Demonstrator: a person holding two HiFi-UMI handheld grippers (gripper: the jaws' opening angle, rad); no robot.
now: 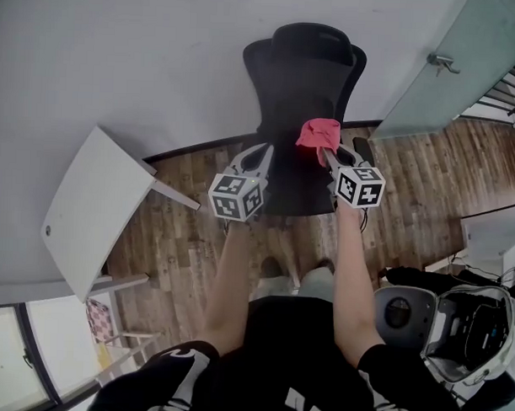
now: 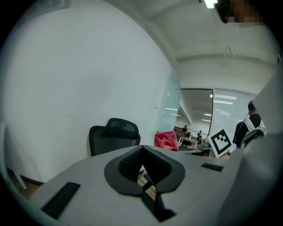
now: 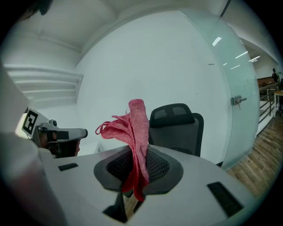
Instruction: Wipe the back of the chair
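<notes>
Chair against white wall, wood floor

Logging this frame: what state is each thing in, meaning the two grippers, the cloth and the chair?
left gripper: shut, nothing between its jaws.
right gripper: shut on the red cloth.
red cloth: bunched, clamped at its lower end, loose end standing up, apart from the chair.
chair: upright by the wall, nobody in it, backrest not yet touched.

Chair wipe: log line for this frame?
right gripper shut on red cloth | left gripper shut, empty | black office chair ahead, not yet touched
</notes>
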